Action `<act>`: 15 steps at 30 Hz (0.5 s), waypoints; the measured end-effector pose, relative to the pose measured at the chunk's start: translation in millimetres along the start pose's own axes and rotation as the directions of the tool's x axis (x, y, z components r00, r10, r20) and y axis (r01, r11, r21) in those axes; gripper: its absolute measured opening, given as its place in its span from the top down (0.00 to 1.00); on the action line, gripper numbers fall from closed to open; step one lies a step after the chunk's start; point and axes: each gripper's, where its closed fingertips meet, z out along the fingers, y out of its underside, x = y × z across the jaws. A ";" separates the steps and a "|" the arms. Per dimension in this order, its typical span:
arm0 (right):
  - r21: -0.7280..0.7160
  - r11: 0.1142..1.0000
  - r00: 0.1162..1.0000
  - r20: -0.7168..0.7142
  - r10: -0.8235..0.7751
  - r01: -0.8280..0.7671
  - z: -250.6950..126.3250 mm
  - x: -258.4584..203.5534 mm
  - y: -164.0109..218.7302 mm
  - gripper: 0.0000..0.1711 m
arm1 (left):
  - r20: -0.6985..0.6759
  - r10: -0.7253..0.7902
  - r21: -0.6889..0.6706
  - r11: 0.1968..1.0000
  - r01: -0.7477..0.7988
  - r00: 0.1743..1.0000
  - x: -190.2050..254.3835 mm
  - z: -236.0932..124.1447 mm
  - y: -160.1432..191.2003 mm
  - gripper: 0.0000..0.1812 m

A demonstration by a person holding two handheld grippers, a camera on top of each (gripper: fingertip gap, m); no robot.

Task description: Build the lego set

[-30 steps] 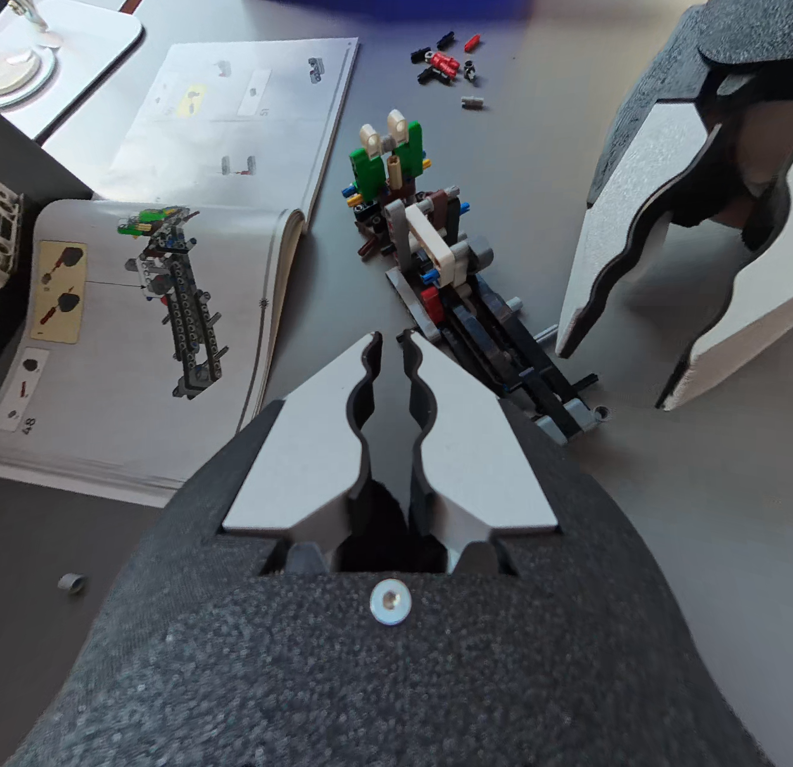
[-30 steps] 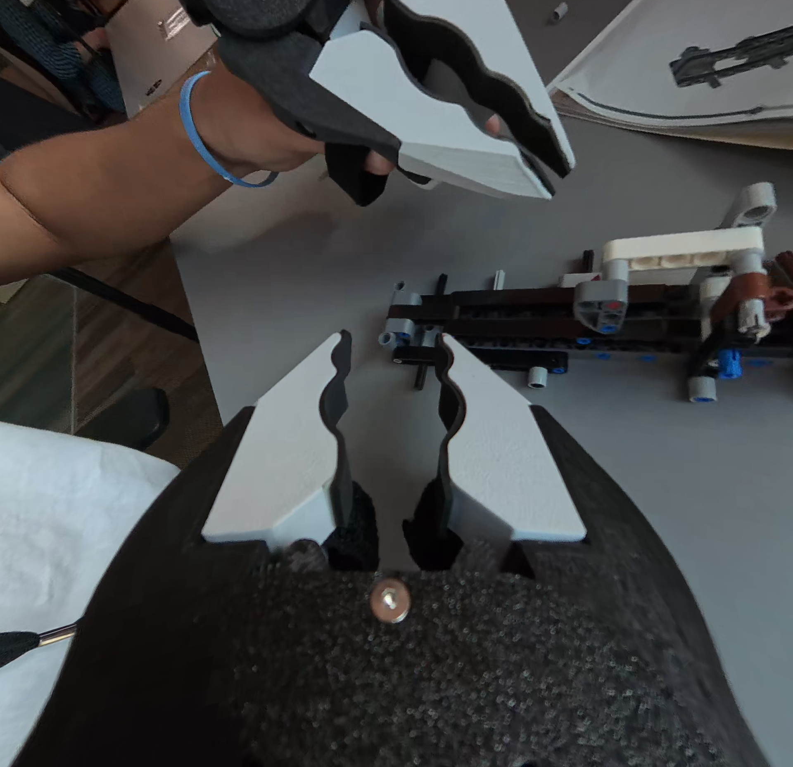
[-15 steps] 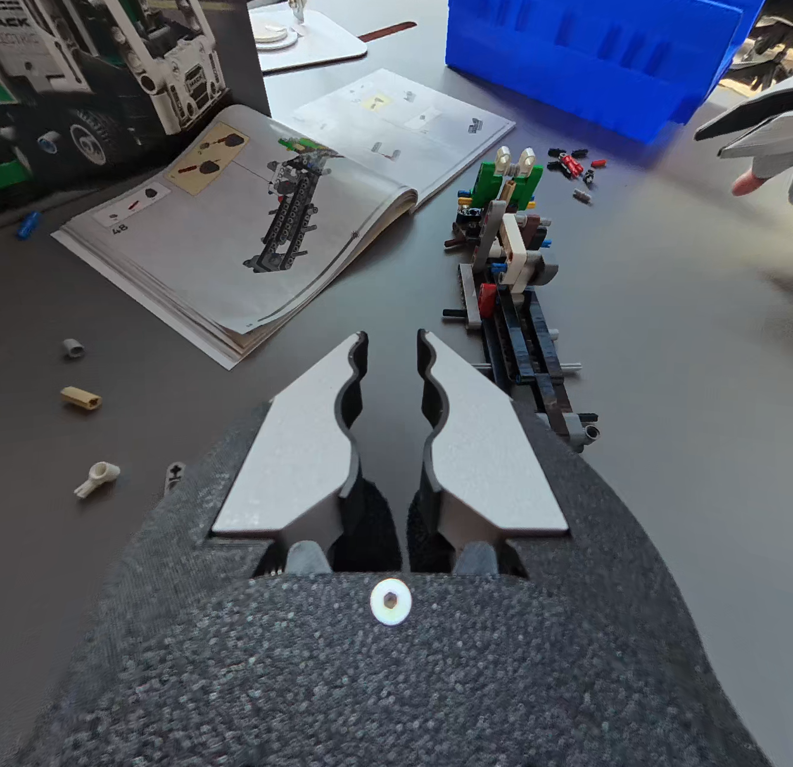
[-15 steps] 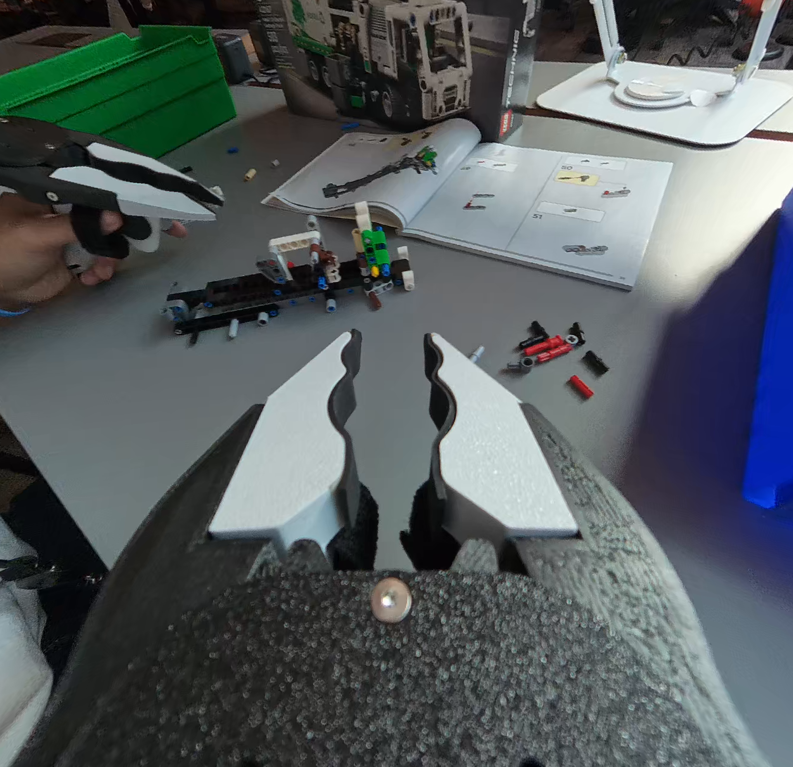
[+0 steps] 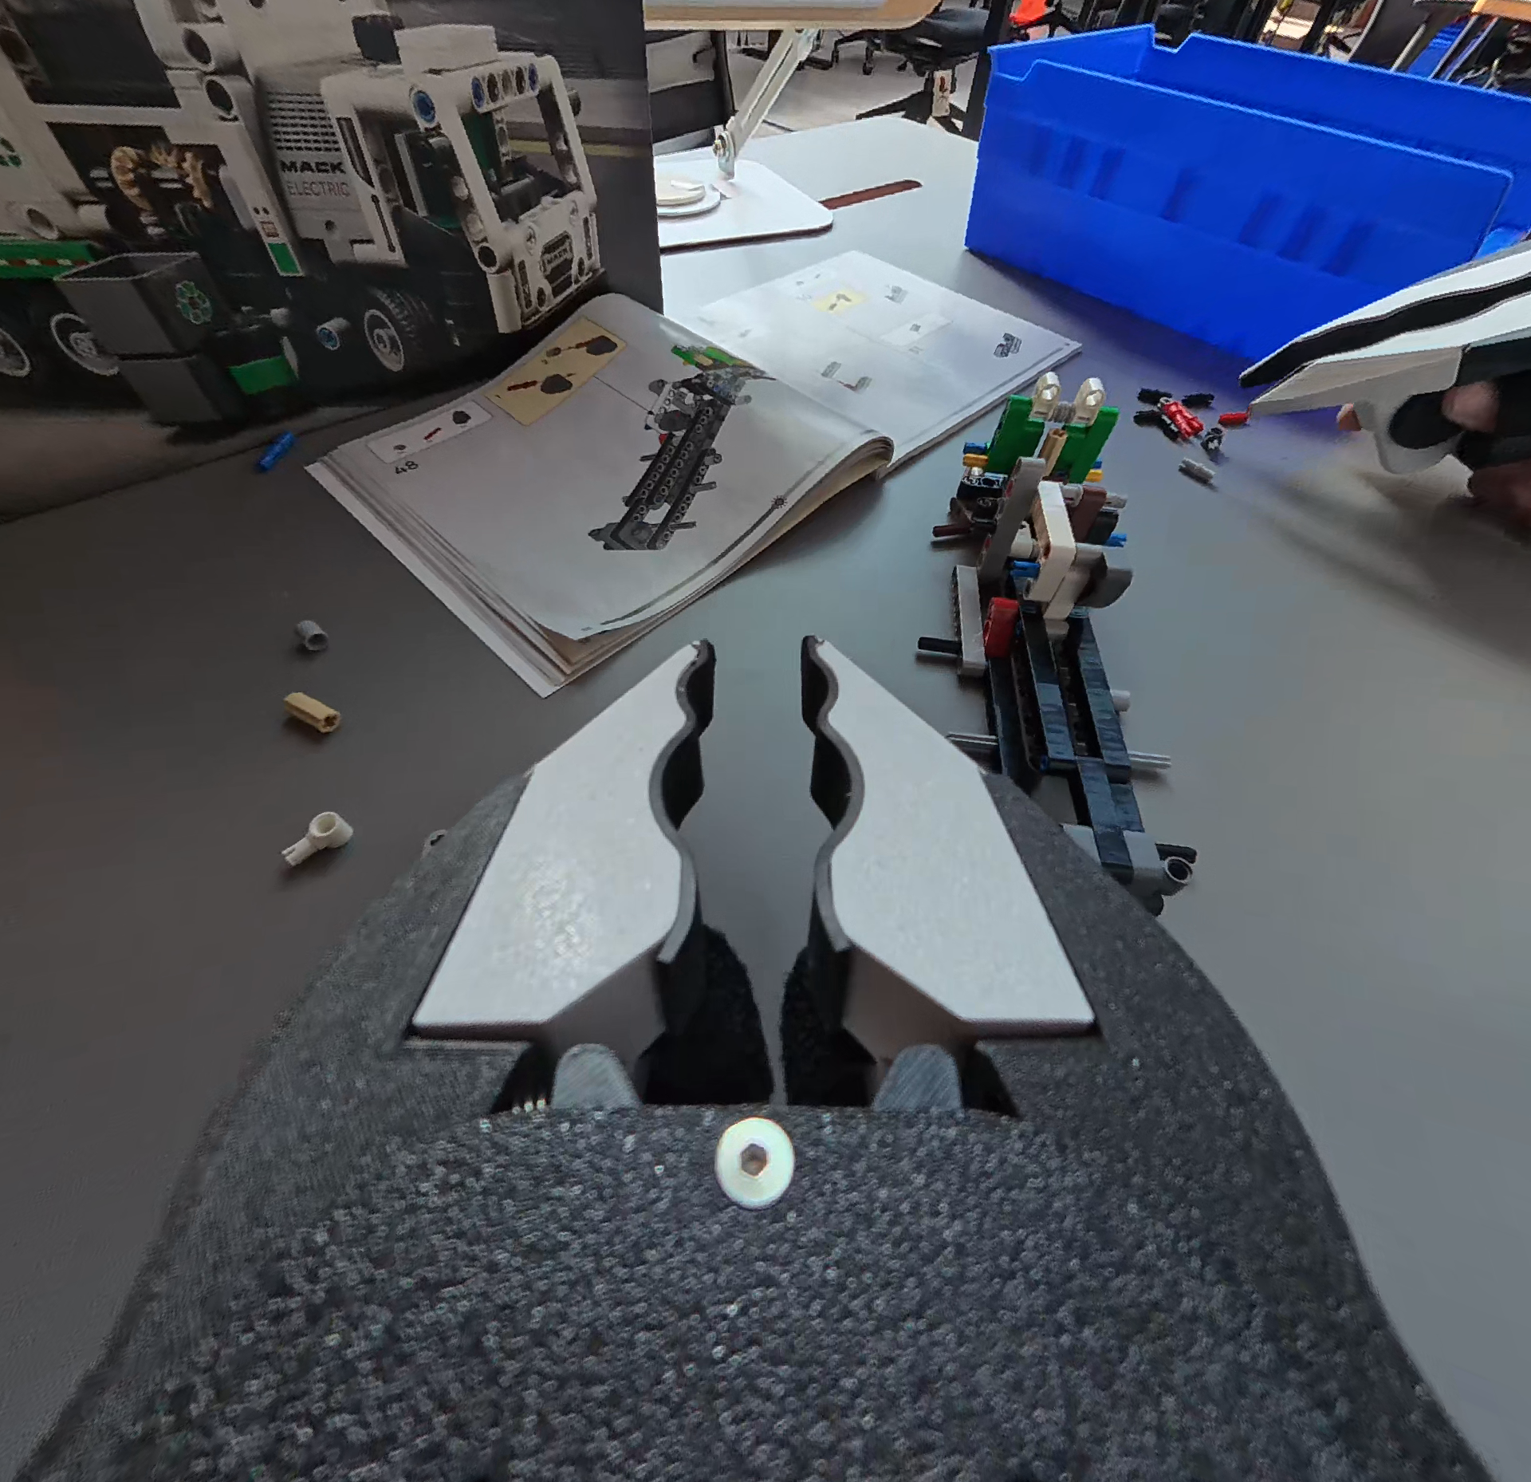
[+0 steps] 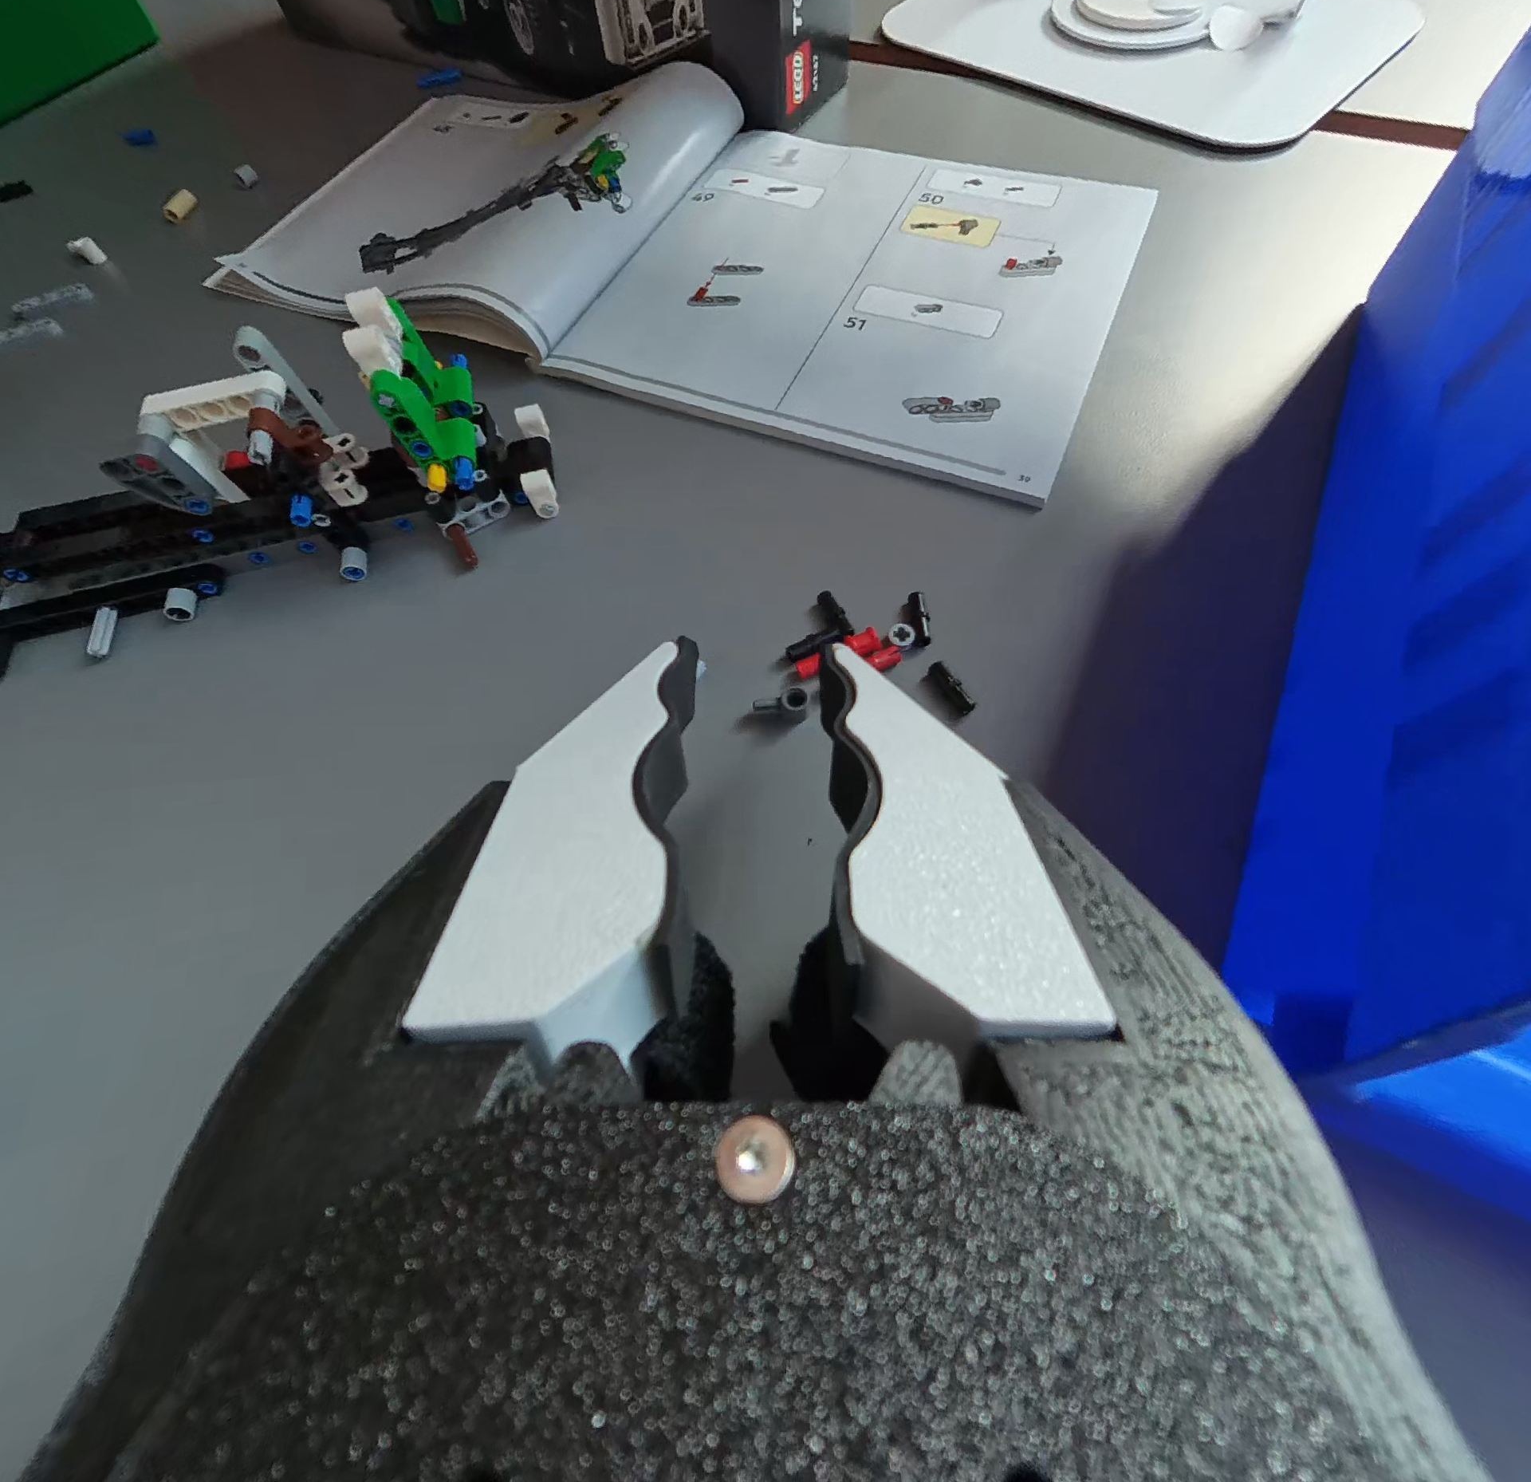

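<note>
The half-built lego chassis [image 5: 1052,638], long and black with green, white and brown parts at its far end, lies on the grey table; it also shows in the right wrist view [image 6: 273,481]. A small pile of red and black pins [image 6: 878,647] lies beside the blue bin, also seen in the left wrist view [image 5: 1180,419]. My left gripper [image 5: 755,651] is open and empty, just left of the chassis. My right gripper [image 6: 758,659] is open and empty, its tips right at the pin pile; it shows at the right edge of the left wrist view [image 5: 1359,373].
An open instruction booklet [image 5: 663,448] lies behind the chassis, with the set's box [image 5: 315,166] standing behind it. A blue bin [image 5: 1243,199] stands at the right. Loose small parts [image 5: 313,711] lie at the left. A white lamp base [image 6: 1160,25] sits at the back. One gripper's finger ends stand about 30 cm off the other's.
Both grippers have pulled back from the chassis and risen. The right gripper has swung over to the pin pile by the blue bin. Both jaws have opened a little wider.
</note>
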 end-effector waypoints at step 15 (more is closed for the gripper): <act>-0.024 0.999 0.997 0.065 -0.043 0.044 2.3 -12.0 3.4 0.84 | 0.031 0.001 -0.056 0.998 0.000 1.000 -4.2 5.7 7.2 0.90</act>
